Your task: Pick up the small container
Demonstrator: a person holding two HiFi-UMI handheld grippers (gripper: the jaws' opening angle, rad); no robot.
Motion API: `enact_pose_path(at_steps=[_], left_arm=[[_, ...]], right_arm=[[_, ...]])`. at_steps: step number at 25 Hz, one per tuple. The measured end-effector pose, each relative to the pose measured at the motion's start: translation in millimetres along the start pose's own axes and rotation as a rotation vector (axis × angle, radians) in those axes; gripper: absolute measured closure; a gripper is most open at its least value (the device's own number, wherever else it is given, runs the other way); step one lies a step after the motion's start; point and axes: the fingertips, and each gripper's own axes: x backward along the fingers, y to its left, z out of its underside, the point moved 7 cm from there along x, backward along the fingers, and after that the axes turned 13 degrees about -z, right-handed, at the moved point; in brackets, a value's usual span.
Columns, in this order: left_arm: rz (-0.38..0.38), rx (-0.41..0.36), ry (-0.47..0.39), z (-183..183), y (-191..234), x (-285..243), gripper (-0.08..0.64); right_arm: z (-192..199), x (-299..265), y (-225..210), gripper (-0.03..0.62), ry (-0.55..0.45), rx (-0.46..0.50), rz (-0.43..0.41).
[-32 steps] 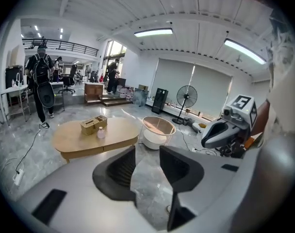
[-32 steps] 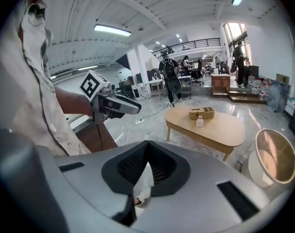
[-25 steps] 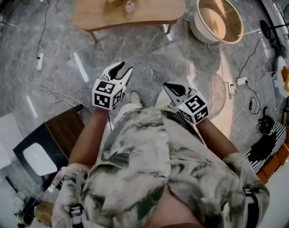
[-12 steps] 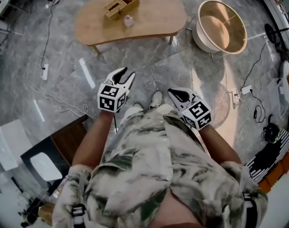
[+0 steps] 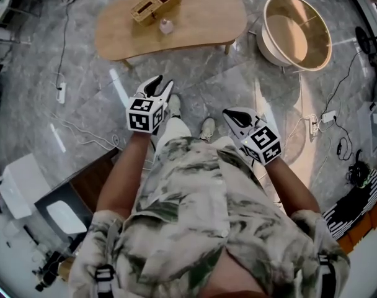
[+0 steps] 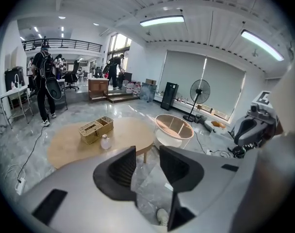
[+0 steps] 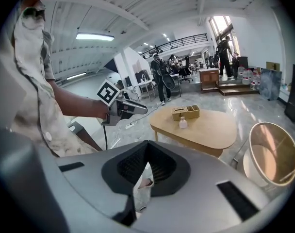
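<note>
The small container [image 5: 166, 25], a pale bottle-like vessel, stands on the wooden table [image 5: 201, 17] beside a wicker basket [image 5: 154, 2], far ahead of both grippers. In the left gripper view the small container [image 6: 105, 142] shows beyond the jaws. My left gripper [image 5: 162, 83] hangs over the floor short of the table, and this left gripper [image 6: 147, 159] is open with nothing between its fingers. My right gripper [image 5: 229, 112] is held lower at the right, and the right gripper [image 7: 146, 147] has its jaws shut together and empty. From there the small container [image 7: 183, 123] stands on the table [image 7: 205, 132].
A round wooden-rimmed side table [image 5: 298, 30] stands right of the main table. Cables and power strips [image 5: 328, 117] lie on the marble floor at right and at left [image 5: 60, 92]. A dark cabinet [image 5: 83, 179] is at lower left. People [image 6: 45, 84] stand in the background.
The person has stepped a little toward the table, a foot showing ahead. Both grippers have shifted slightly with the body; their jaws stand as before.
</note>
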Motion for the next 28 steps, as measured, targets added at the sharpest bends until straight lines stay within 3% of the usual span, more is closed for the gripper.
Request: enact_pose_path(at_steps=[7, 16, 28], left_arm=[[-0.025, 0.013, 0.028, -18.1, 55.6, -86.6, 0.393], [-0.018, -0.031, 0.09, -42.2, 119.1, -206.7, 0.391], [-0.048, -0.019, 0.164, -27.2, 177.1, -342.5, 0.382]], right_arm=[[-28.4, -31.5, -50.7, 0.571, -0.003, -0.069, 0.056], [-64.2, -84.2, -118.2, 0.571, 0.022, -0.178, 0.115], [-72.8, -146.9, -178.4, 0.571, 0.09, -0.286, 0.118]])
